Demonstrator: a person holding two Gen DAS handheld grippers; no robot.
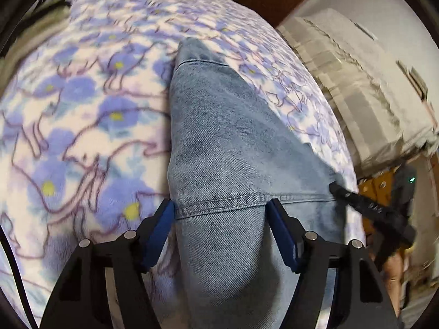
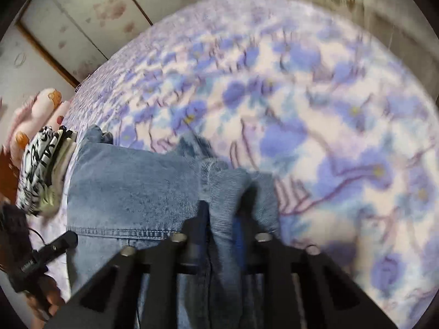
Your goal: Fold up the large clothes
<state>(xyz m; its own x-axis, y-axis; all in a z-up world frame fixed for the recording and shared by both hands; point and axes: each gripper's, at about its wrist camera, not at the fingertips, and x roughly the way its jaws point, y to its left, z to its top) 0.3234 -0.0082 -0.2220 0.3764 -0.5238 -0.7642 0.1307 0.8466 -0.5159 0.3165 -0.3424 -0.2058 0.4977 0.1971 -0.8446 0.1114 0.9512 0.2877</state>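
1. My left gripper (image 1: 221, 209) straddles the faded blue denim jeans (image 1: 233, 142), jaws wide, not pinching.
2. My right gripper (image 2: 223, 213) pinches a bunched denim fold at 6 o'clock on the purple floral fleece blanket (image 2: 329, 109).
3. Mid-fold, I judge; next, close left and carry the fold over.

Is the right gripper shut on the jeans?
Yes: right gripper pinches a bunched fold of the jeans between nearly closed fingers.

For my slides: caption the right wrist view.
Right gripper pinching a bunched fold of blue jeans over a floral blanket.
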